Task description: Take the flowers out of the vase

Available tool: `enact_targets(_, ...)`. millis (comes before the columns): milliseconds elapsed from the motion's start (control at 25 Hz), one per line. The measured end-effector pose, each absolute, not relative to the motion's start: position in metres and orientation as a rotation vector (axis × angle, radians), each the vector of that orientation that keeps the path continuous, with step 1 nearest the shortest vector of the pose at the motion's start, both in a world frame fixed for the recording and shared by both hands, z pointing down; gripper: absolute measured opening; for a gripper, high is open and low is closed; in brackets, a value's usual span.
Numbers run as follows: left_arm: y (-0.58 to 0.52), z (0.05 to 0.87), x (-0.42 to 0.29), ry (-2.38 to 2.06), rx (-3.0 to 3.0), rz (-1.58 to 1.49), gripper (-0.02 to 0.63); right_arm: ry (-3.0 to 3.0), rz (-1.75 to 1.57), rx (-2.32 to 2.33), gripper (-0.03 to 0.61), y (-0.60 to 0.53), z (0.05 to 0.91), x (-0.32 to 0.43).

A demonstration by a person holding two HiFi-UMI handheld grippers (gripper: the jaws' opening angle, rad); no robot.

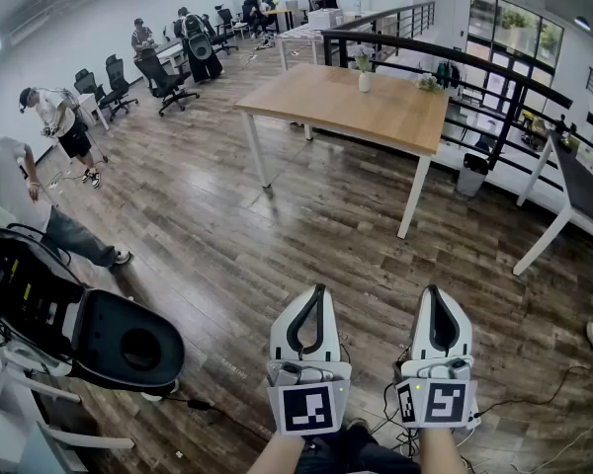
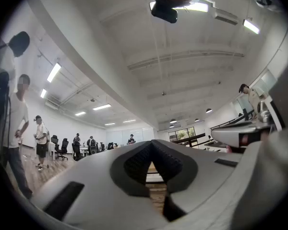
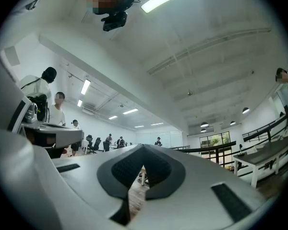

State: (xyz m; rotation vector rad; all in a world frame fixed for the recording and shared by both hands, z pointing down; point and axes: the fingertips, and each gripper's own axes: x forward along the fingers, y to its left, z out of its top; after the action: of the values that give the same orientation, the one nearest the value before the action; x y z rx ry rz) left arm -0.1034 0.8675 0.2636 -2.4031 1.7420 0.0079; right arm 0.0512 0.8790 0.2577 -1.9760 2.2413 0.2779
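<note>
Rectangular wooden table (image 1: 385, 117); small white vase (image 1: 365, 82)

vase (image 1: 365, 82) on table (image 1: 326, 102) far ahead, left hand-held gripper (image 1: 317, 294) beside right hand-held gripper (image 1: 434, 294) in front

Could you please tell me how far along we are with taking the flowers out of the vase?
Done: nothing yet; the flowers stand in the white vase on the wooden table across the room. In hand: nothing; the left gripper and right gripper are both shut and empty, far short of the table. Left: approach, grip the flowers and lift them out.
</note>
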Motion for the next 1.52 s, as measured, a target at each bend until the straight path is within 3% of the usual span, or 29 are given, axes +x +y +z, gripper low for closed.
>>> enact_targets(1520,0.843,0.284,-0.056,1.797,-2.381,-0.042,0.037,2.264,0.175,-1.96,-0.008,0.85,0.285,0.109)
